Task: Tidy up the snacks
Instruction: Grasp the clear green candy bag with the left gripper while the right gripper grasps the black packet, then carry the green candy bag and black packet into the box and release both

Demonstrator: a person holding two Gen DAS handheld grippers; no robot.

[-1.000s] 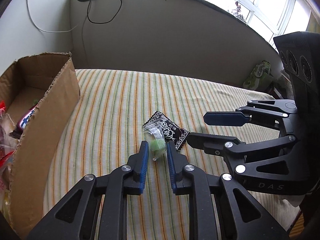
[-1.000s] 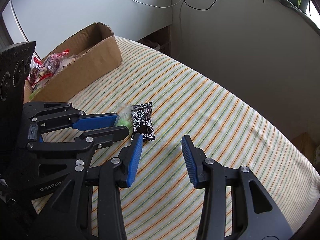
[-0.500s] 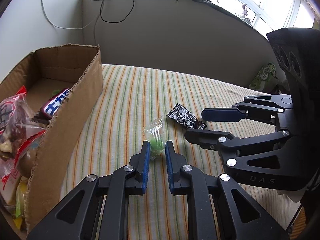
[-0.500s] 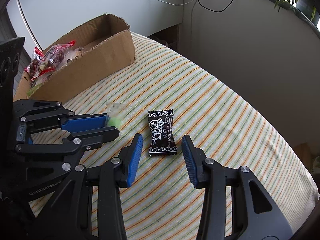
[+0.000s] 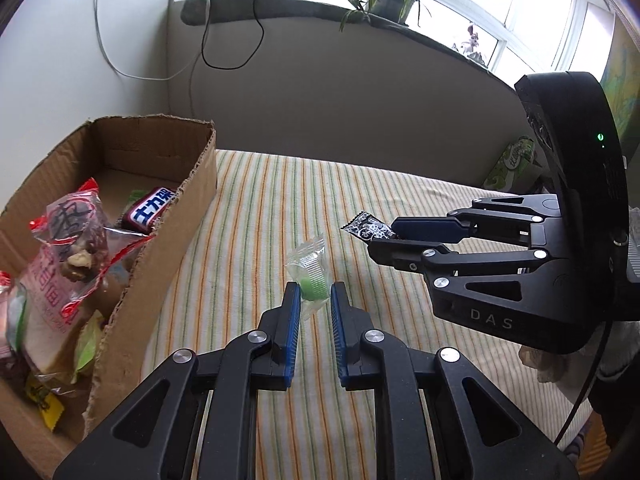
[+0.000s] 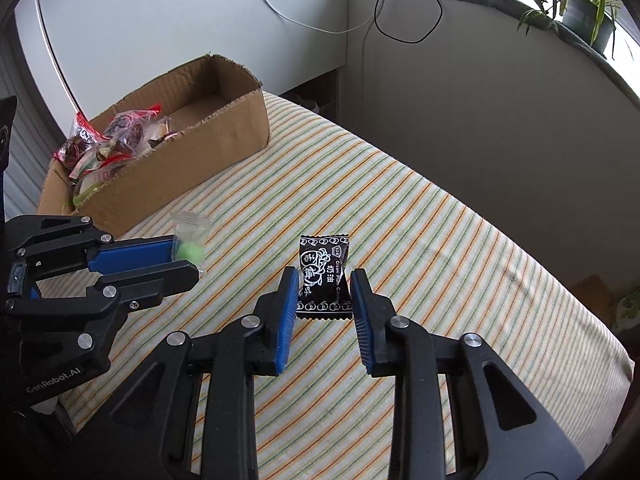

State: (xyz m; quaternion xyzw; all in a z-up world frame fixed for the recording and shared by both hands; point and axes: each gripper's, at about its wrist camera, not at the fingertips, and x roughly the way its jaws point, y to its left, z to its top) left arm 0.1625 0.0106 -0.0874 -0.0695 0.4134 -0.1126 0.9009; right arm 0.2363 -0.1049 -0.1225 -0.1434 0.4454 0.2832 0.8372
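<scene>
Both candies now lifted: left tool (image 5: 313,300) grips green candy (image 5: 310,276) upright, right tool (image 6: 325,280) closing on black candy (image 6: 324,276).

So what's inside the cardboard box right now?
The cardboard box holds a pile of wrapped snacks, among them a red-trimmed clear bag and a dark bar. Whatever lies beneath the pile is covered.

cardboard box (image 5: 120,264): its near end is running off the left edge. black candy packet (image 5: 366,229): its rear part is hiding behind the right gripper (image 5: 384,236) fingers.
</scene>
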